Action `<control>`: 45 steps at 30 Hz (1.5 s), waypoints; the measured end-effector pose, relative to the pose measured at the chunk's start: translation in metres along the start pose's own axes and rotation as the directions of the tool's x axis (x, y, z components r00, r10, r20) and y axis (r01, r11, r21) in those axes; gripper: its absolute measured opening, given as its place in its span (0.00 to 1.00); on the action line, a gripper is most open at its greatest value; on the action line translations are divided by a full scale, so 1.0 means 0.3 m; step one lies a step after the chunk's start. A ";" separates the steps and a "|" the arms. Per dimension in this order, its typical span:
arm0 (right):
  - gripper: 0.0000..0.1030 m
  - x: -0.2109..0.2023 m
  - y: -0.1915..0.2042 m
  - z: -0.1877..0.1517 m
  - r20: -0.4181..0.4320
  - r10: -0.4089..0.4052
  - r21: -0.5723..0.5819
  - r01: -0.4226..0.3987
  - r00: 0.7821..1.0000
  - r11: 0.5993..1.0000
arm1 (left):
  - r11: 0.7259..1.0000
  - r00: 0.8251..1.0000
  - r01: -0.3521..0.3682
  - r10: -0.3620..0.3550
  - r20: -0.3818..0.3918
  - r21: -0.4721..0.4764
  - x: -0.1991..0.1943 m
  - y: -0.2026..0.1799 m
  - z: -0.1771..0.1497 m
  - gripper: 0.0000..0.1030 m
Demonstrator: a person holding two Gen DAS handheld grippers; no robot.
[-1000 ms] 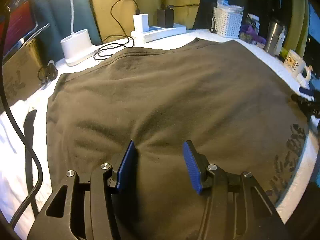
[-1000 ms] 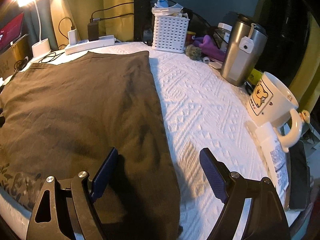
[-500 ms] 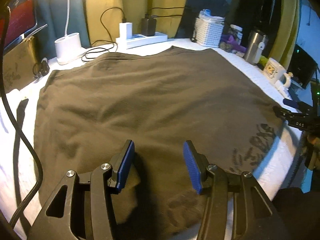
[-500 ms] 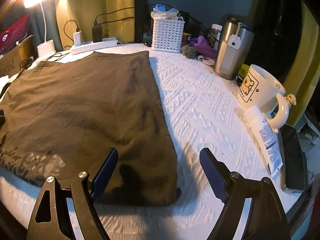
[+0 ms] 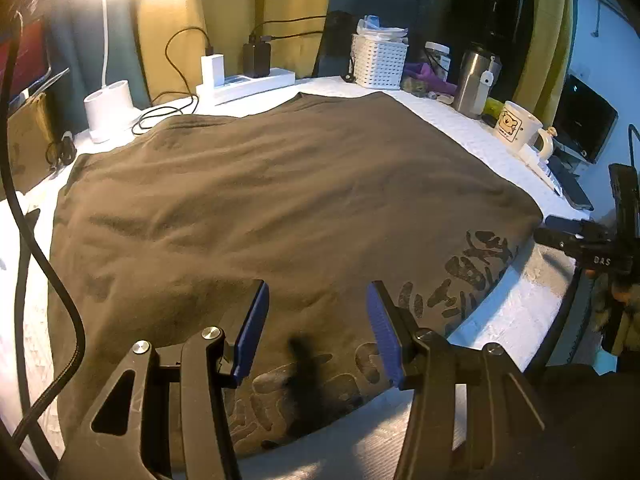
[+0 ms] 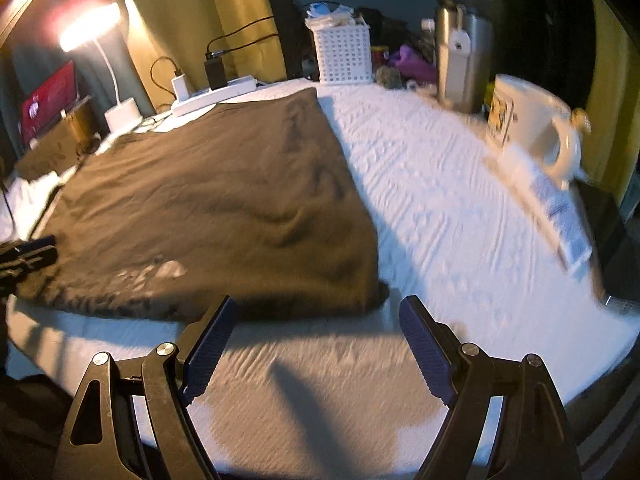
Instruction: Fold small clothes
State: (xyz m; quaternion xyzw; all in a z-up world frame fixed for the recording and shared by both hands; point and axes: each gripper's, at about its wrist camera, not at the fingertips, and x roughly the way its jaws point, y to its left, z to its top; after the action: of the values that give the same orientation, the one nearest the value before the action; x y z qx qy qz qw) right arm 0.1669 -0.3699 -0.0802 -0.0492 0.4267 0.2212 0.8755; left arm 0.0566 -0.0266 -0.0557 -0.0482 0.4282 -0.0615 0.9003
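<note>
Both grippers pulled back toward shirt's (image 5: 280, 200) near hem – left gripper (image 5: 316, 332) half-open over print, right gripper (image 6: 316, 348) wide, empty, just off its corner.

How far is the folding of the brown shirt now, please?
Done: the brown shirt lies spread flat on the white cover; no fold shows. In hand: nothing; the left gripper and right gripper are open and empty near its printed hem. Left: all folding.

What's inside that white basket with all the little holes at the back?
The white plastic basket has crumpled white and pale blue packets sticking out of the top. Anything deeper down is hidden by its walls and those packets, so I cannot tell what else is inside.
</note>
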 end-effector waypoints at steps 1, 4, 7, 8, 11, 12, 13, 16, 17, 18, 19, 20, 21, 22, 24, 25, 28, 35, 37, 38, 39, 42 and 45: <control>0.82 0.000 0.002 -0.006 -0.004 0.023 0.011 -0.023 1.000 1.000 | 1.000 1.000 0.000 0.000 0.000 0.001 0.001 -0.003 0.001 0.49; 0.83 0.007 0.019 0.000 0.000 0.037 0.013 -0.037 0.999 0.999 | 1.000 1.000 0.000 0.000 -0.001 0.000 0.003 -0.004 0.002 0.49; 0.83 0.025 0.020 0.018 0.008 0.068 0.044 -0.069 0.998 0.997 | 1.000 1.000 -0.008 0.008 0.001 -0.001 0.005 0.007 0.007 0.49; 0.87 0.031 0.020 0.025 0.011 0.076 0.054 -0.077 0.997 0.996 | 1.000 1.000 -0.011 0.011 0.002 -0.003 0.006 0.014 0.008 0.49; 0.89 0.053 0.023 0.049 0.021 0.097 0.089 -0.098 0.995 0.991 | 1.000 1.000 -0.026 0.026 0.000 -0.015 0.014 0.048 0.013 0.49; 0.89 0.061 0.026 0.058 0.022 0.102 0.092 -0.104 0.995 0.990 | 0.999 1.000 -0.030 0.030 -0.002 -0.020 0.019 0.061 0.015 0.49; 0.89 0.071 0.033 0.069 0.021 0.108 0.093 -0.110 0.994 0.990 | 0.999 0.999 -0.035 0.035 -0.003 -0.026 0.024 0.076 0.019 0.49; 0.89 0.101 0.051 0.100 0.015 0.118 0.085 -0.119 0.993 0.989 | 0.998 0.999 -0.050 0.050 -0.005 -0.041 0.038 0.117 0.030 0.49; 0.89 0.110 0.053 0.110 0.014 0.116 0.081 -0.117 0.993 0.990 | 0.997 0.998 -0.056 0.055 -0.005 -0.048 0.042 0.130 0.035 0.49; 0.89 0.122 0.056 0.123 0.011 0.116 0.082 -0.117 0.993 0.990 | 0.997 0.998 -0.061 0.060 -0.005 -0.055 0.046 0.142 0.040 0.49; 0.89 0.134 0.061 0.137 0.011 0.118 0.083 -0.119 0.993 0.989 | 0.996 0.998 -0.064 0.064 -0.008 -0.060 0.052 0.156 0.046 0.49; 0.89 0.147 0.065 0.151 0.008 0.122 0.087 -0.123 0.992 0.989 | 0.996 0.998 -0.067 0.067 -0.009 -0.063 0.055 0.165 0.050 0.49; 0.89 0.159 0.068 0.162 0.006 0.125 0.090 -0.125 0.992 0.988 | 0.995 0.998 -0.070 0.070 -0.010 -0.067 0.059 0.175 0.055 0.49; 0.89 0.170 0.073 0.174 0.008 0.123 0.093 -0.124 0.992 0.988 | 0.995 0.997 -0.071 0.070 -0.010 -0.071 0.062 0.186 0.060 0.49; 0.89 0.189 0.081 0.193 0.005 0.129 0.097 -0.128 0.992 0.987 | 0.994 0.997 -0.072 0.071 -0.013 -0.078 0.069 0.207 0.069 0.49; 0.89 0.203 0.087 0.207 0.002 0.132 0.099 -0.131 0.991 0.986 | 0.994 0.997 -0.072 0.071 -0.015 -0.081 0.073 0.217 0.073 0.49; 0.89 0.226 0.098 0.230 0.003 0.132 0.105 -0.132 0.991 0.986 | 0.993 0.997 -0.076 0.074 -0.023 -0.094 0.089 0.247 0.084 0.49; 0.89 0.299 0.136 0.302 0.005 0.128 0.099 -0.128 0.992 0.987 | 0.991 0.997 -0.076 0.074 -0.026 -0.112 0.114 0.306 0.121 0.49; 0.89 0.321 0.152 0.322 0.007 0.113 0.077 -0.113 0.994 0.991 | 0.990 0.997 -0.077 0.075 -0.026 -0.116 0.120 0.322 0.129 0.49; 0.89 0.328 0.156 0.328 0.003 0.112 0.069 -0.112 0.994 0.991 | 0.990 0.997 -0.078 0.075 -0.027 -0.119 0.123 0.329 0.133 0.49; 0.89 0.337 0.162 0.337 -0.001 0.113 0.058 -0.113 0.994 0.992 | 0.989 0.997 -0.078 0.075 -0.028 -0.123 0.126 0.338 0.136 0.49; 0.87 0.361 0.183 0.357 -0.013 0.118 0.013 -0.118 0.993 0.993 | 0.988 0.996 -0.082 0.079 -0.031 -0.132 0.131 0.358 0.143 0.49; 0.63 0.378 0.199 0.374 -0.018 0.126 -0.027 -0.126 0.992 0.992 | 0.986 0.996 -0.089 0.085 -0.035 -0.138 0.130 0.370 0.146 0.49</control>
State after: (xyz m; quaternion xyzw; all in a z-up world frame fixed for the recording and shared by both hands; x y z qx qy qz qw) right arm 0.2835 -0.2462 -0.0904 -0.0365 0.4329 0.2816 0.8556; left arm 0.1227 0.0787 -0.0734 -0.0913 0.4464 0.0074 0.8901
